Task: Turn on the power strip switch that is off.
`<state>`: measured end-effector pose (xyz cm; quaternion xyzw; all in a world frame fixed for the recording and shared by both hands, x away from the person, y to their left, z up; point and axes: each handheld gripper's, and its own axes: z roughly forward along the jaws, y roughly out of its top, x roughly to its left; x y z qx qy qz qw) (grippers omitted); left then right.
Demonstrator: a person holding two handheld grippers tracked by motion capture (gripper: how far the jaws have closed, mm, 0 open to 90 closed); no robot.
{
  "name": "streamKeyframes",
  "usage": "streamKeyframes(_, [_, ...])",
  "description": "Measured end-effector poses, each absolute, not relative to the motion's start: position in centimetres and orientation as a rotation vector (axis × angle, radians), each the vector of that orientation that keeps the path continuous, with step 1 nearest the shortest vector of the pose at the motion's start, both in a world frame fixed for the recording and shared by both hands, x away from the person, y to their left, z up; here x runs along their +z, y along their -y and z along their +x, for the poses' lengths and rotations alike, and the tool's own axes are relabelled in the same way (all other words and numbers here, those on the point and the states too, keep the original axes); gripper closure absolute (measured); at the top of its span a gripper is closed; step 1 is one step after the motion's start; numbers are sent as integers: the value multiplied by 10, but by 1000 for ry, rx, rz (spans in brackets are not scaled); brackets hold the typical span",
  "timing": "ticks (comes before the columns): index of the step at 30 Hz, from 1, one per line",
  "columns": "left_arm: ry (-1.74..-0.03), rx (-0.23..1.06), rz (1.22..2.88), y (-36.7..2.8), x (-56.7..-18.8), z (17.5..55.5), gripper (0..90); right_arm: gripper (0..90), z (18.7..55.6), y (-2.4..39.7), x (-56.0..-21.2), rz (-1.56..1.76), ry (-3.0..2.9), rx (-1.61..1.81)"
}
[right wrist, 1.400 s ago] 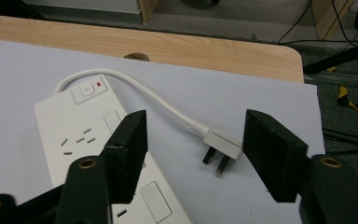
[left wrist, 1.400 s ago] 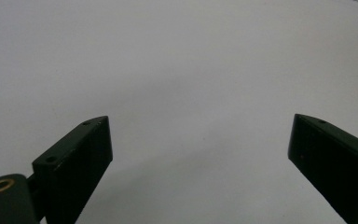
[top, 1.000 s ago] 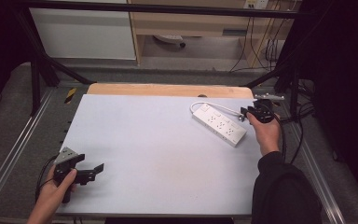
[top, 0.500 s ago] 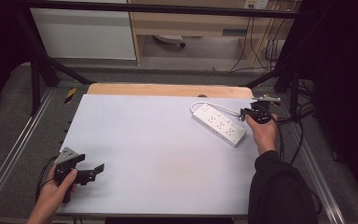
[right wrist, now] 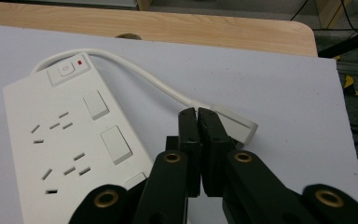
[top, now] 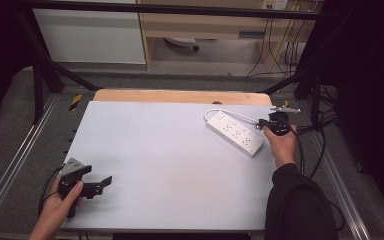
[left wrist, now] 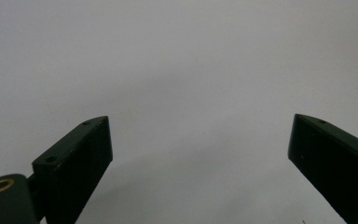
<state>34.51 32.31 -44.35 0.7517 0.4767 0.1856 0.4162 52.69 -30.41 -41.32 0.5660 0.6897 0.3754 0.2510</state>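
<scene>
Tongs in the right hand (right wrist: 198, 116) are sitting with their jaws pressed together, tips just in front of the white plug (right wrist: 233, 122) that ends the cable (right wrist: 140, 79) of the power strip (right wrist: 70, 149). Whether any part of the plug is pinched between them is hard to tell; in the right gripper view the jaws look closed on nothing, with the plug lying just beyond and to one side. In the high view, the right tongs (top: 271, 124) are hovering at the far right of the tabletop (top: 170, 150), beside the strip (top: 235, 132), which is lying flat and diagonal, sockets up, its cable looping from the switch end round to the plug.

Left tongs (top: 100, 182) are waiting at the near left corner, well apart from the strip, jaws spread wide over bare tabletop, as the left gripper view (left wrist: 200, 135) confirms.

Judging from this, the work is looking barely begun: the plug is lying loose on the tabletop, no socket is occupied, and the grasp on the plug is not yet clearly made. Left to do, most likely, are taking hold of the plug and carrying it wherever it belongs.
</scene>
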Motion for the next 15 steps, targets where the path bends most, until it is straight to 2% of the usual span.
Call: streamKeyframes(15, [-1200, 466, 1887, -323, -444, 345, 64, 900, 524, 302, -420, 1514, -1861, 1032])
